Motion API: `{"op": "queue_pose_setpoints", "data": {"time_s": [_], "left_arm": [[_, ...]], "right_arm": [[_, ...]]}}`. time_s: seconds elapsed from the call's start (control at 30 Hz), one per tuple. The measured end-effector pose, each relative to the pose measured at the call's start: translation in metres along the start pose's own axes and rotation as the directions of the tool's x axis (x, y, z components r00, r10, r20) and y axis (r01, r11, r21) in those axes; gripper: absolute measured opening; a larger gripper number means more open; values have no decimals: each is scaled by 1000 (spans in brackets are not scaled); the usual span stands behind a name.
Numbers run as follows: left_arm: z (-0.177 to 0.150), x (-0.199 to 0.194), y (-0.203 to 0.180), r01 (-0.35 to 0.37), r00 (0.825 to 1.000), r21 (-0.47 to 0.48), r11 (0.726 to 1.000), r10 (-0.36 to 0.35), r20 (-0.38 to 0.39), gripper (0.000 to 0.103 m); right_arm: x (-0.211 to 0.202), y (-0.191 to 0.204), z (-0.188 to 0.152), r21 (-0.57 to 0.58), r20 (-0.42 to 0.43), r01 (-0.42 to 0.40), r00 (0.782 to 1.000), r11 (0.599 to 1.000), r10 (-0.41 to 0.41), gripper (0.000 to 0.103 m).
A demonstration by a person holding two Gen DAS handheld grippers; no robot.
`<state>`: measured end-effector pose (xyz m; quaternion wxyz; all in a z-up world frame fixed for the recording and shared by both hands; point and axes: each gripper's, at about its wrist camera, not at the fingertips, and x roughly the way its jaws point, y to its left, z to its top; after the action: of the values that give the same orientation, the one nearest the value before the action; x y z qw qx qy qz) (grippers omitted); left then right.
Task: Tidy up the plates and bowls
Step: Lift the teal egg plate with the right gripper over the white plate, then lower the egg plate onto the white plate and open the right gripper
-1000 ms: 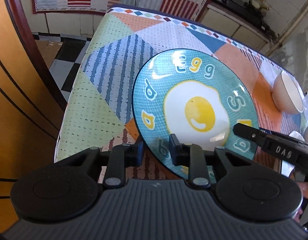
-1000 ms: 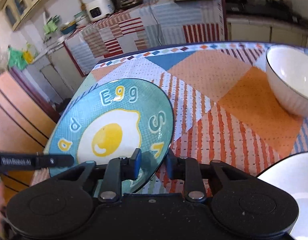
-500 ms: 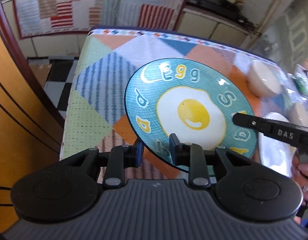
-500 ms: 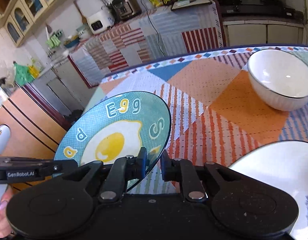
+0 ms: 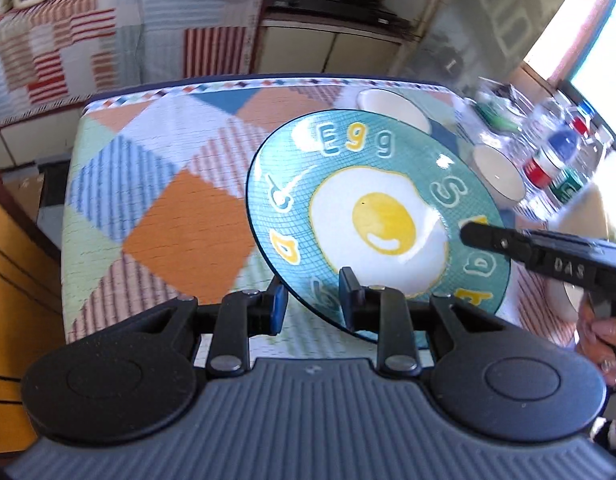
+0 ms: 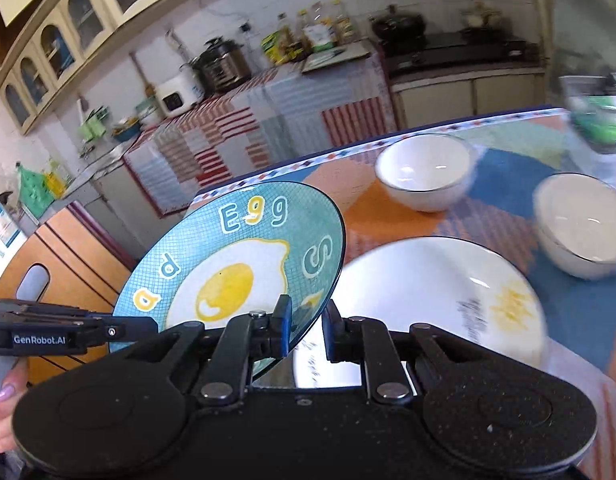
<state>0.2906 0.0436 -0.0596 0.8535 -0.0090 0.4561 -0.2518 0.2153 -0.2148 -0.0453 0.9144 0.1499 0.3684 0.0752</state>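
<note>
A teal plate with a fried-egg picture [image 5: 380,220] is held tilted in the air above the table by both grippers. My left gripper [image 5: 312,304] is shut on its near rim. My right gripper [image 6: 307,326] is shut on its right rim; the plate [image 6: 235,264] also shows in the right wrist view. A white plate with a yellow mark [image 6: 436,300] lies on the table below and right of the teal plate. Two white bowls [image 6: 426,172] [image 6: 580,224] stand beyond it. The right gripper's finger [image 5: 508,244] crosses the left wrist view.
The table has a patchwork cloth [image 5: 179,224]. Bottles [image 5: 556,160] stand at the table's right side near the window. A wooden cabinet [image 5: 11,280] stands left of the table. A kitchen counter with appliances [image 6: 211,76] runs behind it.
Both grippers have lifted the teal plate off the cloth and carried it right, toward the white plate. The white plate and second bowl have come into view.
</note>
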Motion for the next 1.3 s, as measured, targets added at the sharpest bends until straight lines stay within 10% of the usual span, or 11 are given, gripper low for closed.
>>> {"op": "queue_pose_setpoints", "data": {"time_s": [0.67, 1.3], "left_arm": [[-7, 60, -84, -7, 992, 102, 995, 20, -125, 25], [4, 100, -94, -42, 967, 54, 998, 55, -249, 30]], "right_arm": [[-33, -80, -55, 167, -4, 115, 993, 979, -116, 22], [-18, -72, -54, 7, -51, 275, 960, 962, -274, 23]]}}
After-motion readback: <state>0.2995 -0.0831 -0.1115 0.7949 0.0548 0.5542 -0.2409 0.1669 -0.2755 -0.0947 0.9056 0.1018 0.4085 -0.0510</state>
